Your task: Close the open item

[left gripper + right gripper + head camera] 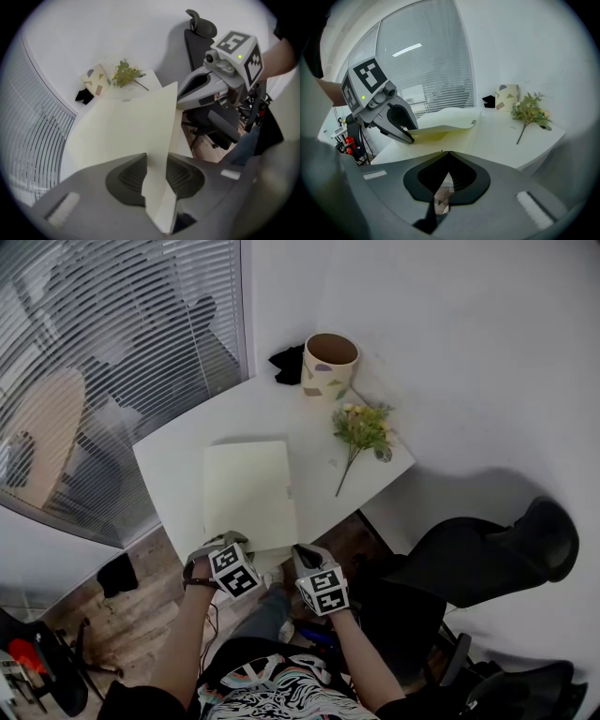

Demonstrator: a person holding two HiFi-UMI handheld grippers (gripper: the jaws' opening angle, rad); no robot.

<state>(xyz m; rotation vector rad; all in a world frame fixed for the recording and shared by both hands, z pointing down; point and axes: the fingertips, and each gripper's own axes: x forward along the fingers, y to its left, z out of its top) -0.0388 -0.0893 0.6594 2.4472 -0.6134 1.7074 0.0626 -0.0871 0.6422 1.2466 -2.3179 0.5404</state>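
Note:
A pale yellow folder [248, 491] lies on the white table [173, 470], its near edge at the table's front. My left gripper [225, 540] is at that near edge, shut on the folder's top cover [126, 136], which is lifted a little off the pages below [436, 135]. In the left gripper view the cover runs edge-on between both pads. My right gripper [305, 554] hovers just right of it at the table's front edge, shut with nothing between its fingers. The right gripper view shows its jaws meeting off the table edge.
A patterned cup [329, 365] stands at the table's far corner with a black object [287, 363] beside it. A flower sprig [363, 427] lies near the right edge. A black office chair [487, 559] sits right of the table. Window blinds [122, 343] are on the left.

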